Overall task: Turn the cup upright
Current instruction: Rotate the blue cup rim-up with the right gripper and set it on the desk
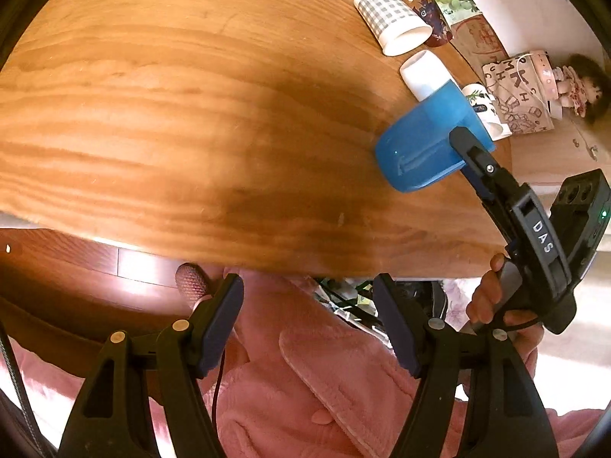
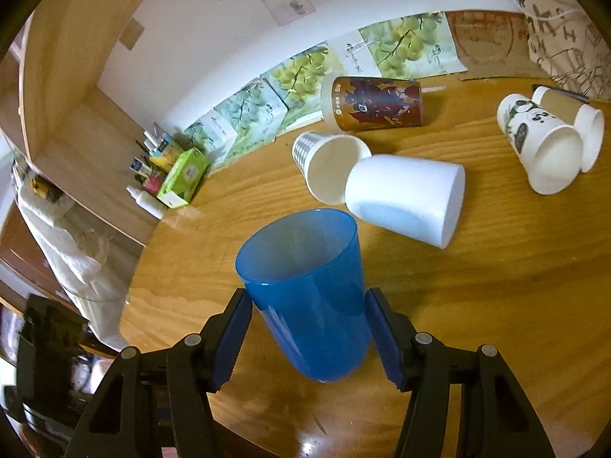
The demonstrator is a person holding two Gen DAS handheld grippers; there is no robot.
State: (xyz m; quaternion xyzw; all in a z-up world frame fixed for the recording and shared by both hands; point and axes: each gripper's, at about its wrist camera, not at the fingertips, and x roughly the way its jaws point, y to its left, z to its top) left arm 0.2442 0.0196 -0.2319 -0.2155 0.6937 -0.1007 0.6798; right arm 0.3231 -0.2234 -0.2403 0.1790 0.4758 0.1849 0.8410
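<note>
A blue plastic cup (image 2: 309, 297) sits between the fingers of my right gripper (image 2: 307, 337), tilted, its open mouth toward the far side, above the wooden table (image 2: 496, 305). The pads press both sides of the cup. In the left wrist view the same blue cup (image 1: 424, 145) shows at the right, held by the right gripper (image 1: 464, 145) over the table. My left gripper (image 1: 309, 316) is open and empty, off the table's near edge above a pink garment.
Several paper cups lie on their sides further back: a plain white one (image 2: 404, 198), a checked one (image 2: 328, 164), a brown printed one (image 2: 376, 105) and a panda-print pair (image 2: 546, 141). A green box (image 2: 183, 177) and small bottles stand at the far left edge.
</note>
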